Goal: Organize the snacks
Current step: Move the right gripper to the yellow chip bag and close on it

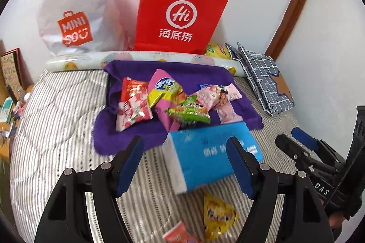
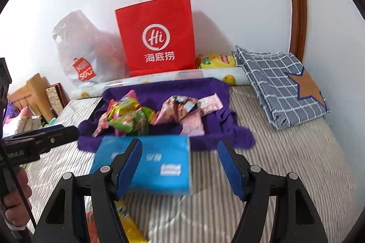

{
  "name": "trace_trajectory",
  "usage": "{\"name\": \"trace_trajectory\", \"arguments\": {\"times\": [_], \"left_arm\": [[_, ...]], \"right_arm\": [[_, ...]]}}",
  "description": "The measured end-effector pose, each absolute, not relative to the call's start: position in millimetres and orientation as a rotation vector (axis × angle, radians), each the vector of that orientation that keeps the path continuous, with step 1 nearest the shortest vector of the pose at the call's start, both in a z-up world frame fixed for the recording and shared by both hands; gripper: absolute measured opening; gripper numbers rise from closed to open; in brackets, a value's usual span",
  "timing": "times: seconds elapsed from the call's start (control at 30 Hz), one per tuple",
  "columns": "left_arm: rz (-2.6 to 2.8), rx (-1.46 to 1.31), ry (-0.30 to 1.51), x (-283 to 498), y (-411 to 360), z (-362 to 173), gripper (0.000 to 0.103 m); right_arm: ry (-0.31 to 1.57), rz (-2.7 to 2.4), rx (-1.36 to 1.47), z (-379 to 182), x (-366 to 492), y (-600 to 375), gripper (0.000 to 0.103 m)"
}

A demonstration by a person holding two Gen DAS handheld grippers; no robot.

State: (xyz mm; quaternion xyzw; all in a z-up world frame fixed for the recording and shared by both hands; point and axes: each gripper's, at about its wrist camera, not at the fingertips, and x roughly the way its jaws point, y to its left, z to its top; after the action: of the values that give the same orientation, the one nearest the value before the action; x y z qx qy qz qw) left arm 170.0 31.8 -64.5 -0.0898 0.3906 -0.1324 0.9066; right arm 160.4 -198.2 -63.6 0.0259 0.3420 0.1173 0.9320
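Both claws hang released over the bed: the left claw and the right claw each stand with jaws apart and nothing pressed between the blue pads. Past them a blue box lies on the striped quilt, its far end touching the purple cloth; from the pictures I cannot tell whether either claw touches it. On that cloth sits the heap of snack packets: a red-and-white one, a pink-and-yellow one, a green one and pale pink ones. Nearer the camera, a yellow packet and a reddish packet lie on the quilt, apart from the heap. Behind the cloth runs a fruit-print roll, with a red paper bag and a white plastic bag against the wall. A folded checked cloth lies to the right.
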Motion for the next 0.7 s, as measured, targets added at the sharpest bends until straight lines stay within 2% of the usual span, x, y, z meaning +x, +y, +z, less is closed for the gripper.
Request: {"name": "trace_trajectory", "arguments": {"times": [0.7], "left_arm": [[-0.147,-0.192,0.841,106,75,-71,0.074]], "right_arm": [[0.804,0.306,0.082,-91,92,-173,0.067]]}}
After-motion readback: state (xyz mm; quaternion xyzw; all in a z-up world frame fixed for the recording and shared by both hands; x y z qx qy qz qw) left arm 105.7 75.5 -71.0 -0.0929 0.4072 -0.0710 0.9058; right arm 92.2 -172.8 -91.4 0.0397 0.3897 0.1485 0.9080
